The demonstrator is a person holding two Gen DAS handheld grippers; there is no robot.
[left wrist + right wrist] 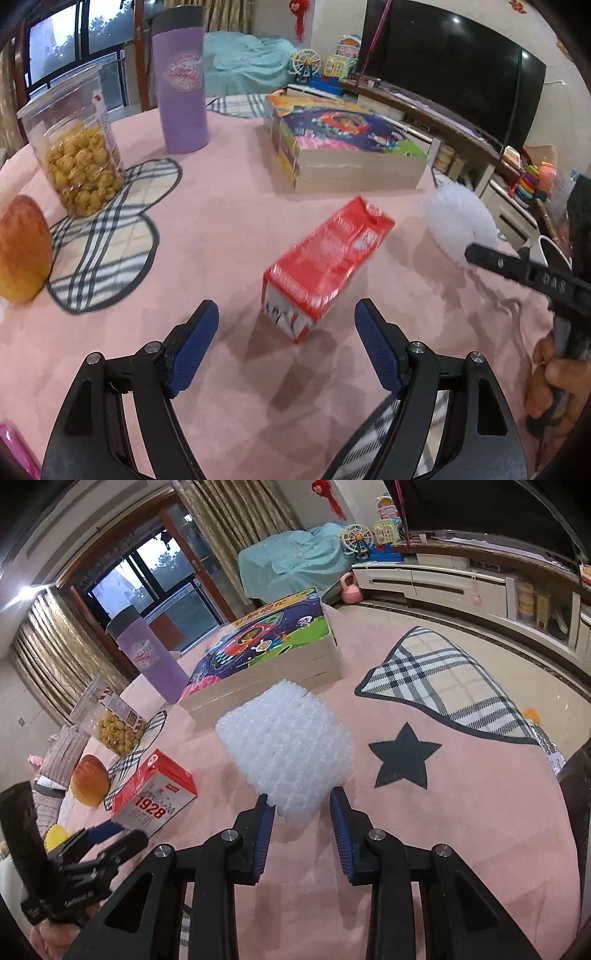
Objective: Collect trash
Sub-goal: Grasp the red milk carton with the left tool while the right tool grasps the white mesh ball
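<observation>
Behind everything stands a living room with a dark television [454, 70] on a long low cabinet and a glazed balcony door. Nearer, a round table under a pink cloth with grey plaid patches [480, 812] carries the rest. Largest on it is a flat stack of colourful picture-book boxes [343, 147], with a tall lilac tumbler with a dark lid [181, 85] and a clear plastic jar of yellow puffed snacks [79, 147] off to one side. A red and white rectangular carton [325, 262] lies on its side on the cloth, just ahead of the left gripper [286, 325], whose blue-padded jaws stand wide apart with nothing between them. Next comes a white wad of bubble wrap [288, 746], pinched at its near end between the narrowed jaws of the right gripper [303, 806]. A round orange-yellow fruit [22, 251] sits by the jar.
</observation>
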